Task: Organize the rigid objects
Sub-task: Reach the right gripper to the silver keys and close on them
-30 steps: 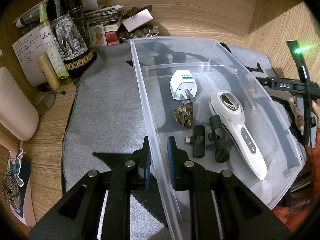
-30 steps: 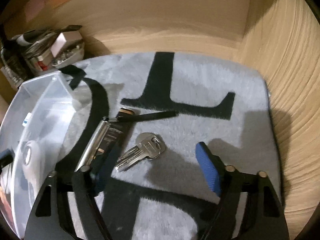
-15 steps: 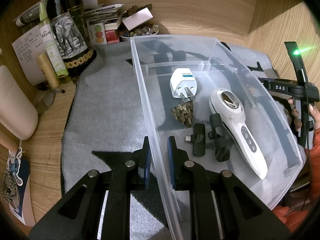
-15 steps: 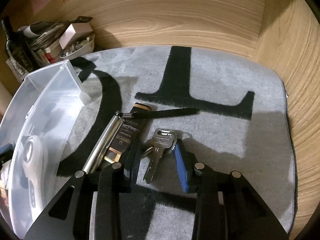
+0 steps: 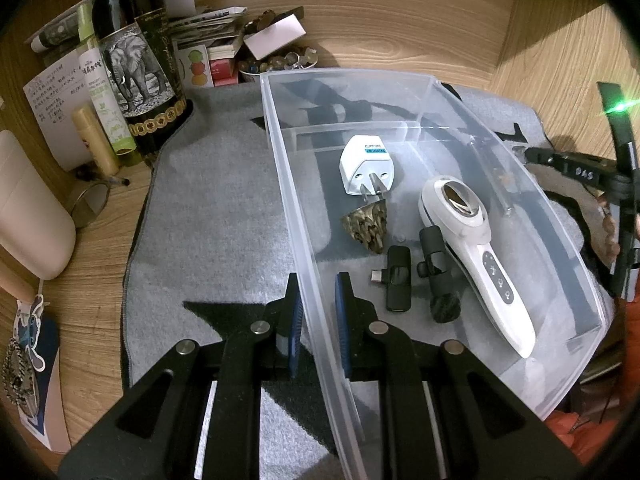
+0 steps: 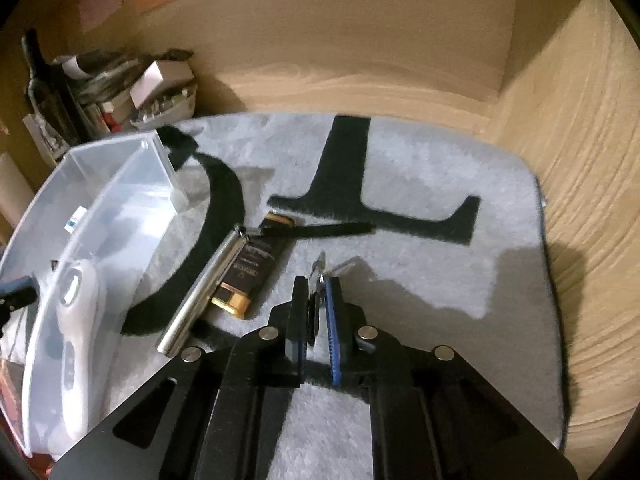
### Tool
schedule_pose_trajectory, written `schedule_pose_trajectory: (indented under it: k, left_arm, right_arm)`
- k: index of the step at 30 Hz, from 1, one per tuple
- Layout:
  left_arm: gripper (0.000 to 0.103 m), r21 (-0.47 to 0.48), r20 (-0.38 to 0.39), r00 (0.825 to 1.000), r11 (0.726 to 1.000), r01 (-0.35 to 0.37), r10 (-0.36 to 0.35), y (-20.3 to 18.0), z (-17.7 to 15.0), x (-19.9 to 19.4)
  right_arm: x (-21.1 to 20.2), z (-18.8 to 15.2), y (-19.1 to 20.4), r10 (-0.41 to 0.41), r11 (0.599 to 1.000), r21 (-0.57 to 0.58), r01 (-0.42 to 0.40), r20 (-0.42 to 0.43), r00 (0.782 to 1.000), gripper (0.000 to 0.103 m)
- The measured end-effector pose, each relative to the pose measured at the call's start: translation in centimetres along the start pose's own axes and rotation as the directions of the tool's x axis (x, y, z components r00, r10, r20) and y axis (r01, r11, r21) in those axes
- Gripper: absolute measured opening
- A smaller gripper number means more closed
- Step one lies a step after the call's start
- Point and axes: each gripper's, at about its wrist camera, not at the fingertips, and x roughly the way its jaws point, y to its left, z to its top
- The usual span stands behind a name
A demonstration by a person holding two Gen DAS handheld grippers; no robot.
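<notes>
So the keys [image 6: 320, 280] are pinched edge-on in the right gripper [image 6: 316, 320], which is clamped tight on them, with just the tips poking out ahead of the pads, a bit above the grey mat [image 6: 420, 184]. Looks like they're clear of the mat, though the blur makes it hard to swear to that.

What matters next, I'd say: the bin [image 6: 120, 184] sits off to the left of that gripper, with the silver tube [image 6: 204, 284] and the black-and-gold bar [image 6: 256, 268] lying side by side in between. Both have their long axes running diagonally, near-left to far-right, roughly parallel to the bin's near wall. So the keys probably need to go up and over those two, then drop in.

The left gripper [image 5: 318, 320] is clenched on the bin's [image 5: 280, 152] side wall, one pad inside and one outside, so it's basically holding the bin steady. Already inside: plug adapter [image 5: 366, 164], white handheld device [image 5: 476, 256], a camo cone thing [image 5: 368, 228], two little black gadgets [image 5: 398, 280].

The right hand has to do the carrying since the left's busy.
</notes>
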Motion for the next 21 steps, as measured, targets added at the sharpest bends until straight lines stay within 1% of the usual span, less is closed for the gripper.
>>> schedule_pose_trajectory:
  k: [2, 3, 8, 13, 17, 20, 21]
  left_arm:
    - [0.016, 0.0, 0.0, 1.0, 1.0, 0.0, 0.0, 0.1, 0.0, 0.0]
    - [0.016, 0.0, 0.0, 1.0, 1.0, 0.0, 0.0, 0.1, 0.0, 0.0]
    - [0.016, 0.0, 0.001, 1.0, 1.0, 0.001, -0.001, 0.1, 0.0, 0.0]
    - [0.016, 0.001, 0.001, 1.0, 1.0, 0.001, -0.001, 0.1, 0.0, 0.0]
    - [0.016, -0.001, 0.001, 1.0, 1.0, 0.001, -0.001, 0.0, 0.0, 0.0]
    - [0.016, 0.0, 0.001, 1.0, 1.0, 0.0, 0.0, 0.1, -0.1, 0.0]
    - [0.016, 0.0, 0.001, 1.0, 1.0, 0.001, -0.001, 0.1, 0.0, 0.0]
  right_arm:
    - [-0.9, 0.3, 0.2, 0.001, 1.0, -0.007, -0.001, 0.024, 1.0, 0.007]
    - [-1.3, 0.4, 0.3, 0.003, 1.0, -0.01, -0.003, 0.032, 0.999, 0.004]
    - [-2.6, 0.6, 0.6, -0.005, 1.0, -0.029, 0.006, 0.057, 0.998, 0.004]
    - [-2.6, 0.1, 0.3, -0.029, 0.999, -0.015, 0.029, 0.033, 0.999, 0.004]
    - [-1.6, -0.6, 0.1, -0.019, 1.0, -0.012, 0.018, -0.023, 1.0, 0.006]
    - [-0.9, -0.9, 0.4, -0.02, 1.0, -0.019, 0.019, -0.046, 0.999, 0.018]
    - [-0.6, -0.9, 0.5, -0.017, 1.0, -0.02, 0.016, -0.051, 0.999, 0.026]
